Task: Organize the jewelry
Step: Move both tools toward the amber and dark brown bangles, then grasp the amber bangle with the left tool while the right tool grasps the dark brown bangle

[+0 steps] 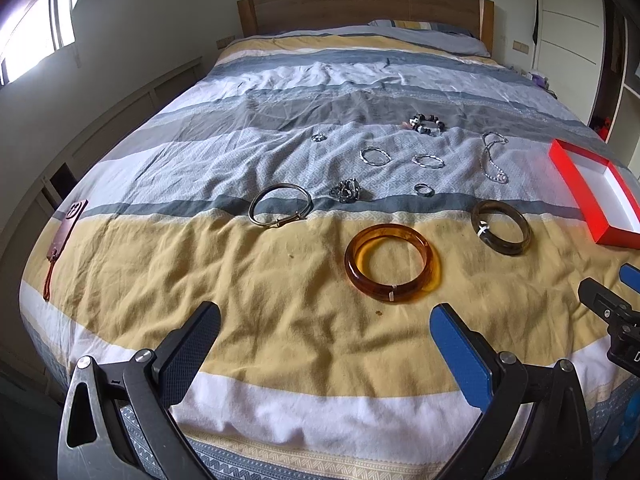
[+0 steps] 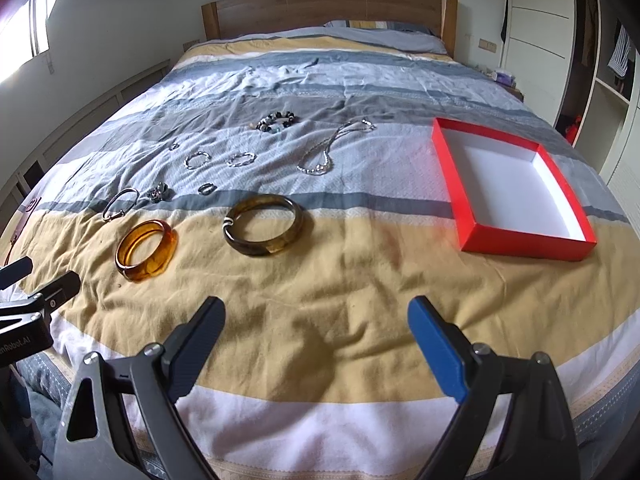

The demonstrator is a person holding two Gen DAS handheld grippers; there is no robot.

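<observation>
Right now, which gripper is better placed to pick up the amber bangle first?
Left. The amber bangle lies just ahead of the open left gripper; from the open right gripper it sits far off to the left, with the dark bangle nearer.

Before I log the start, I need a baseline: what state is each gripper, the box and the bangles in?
left gripper: open, empty
right gripper: open, empty
red box: lidless, empty
amber bangle: flat on bedspread
dark bangle: flat on bedspread
silver necklace: loose on bedspread
</observation>
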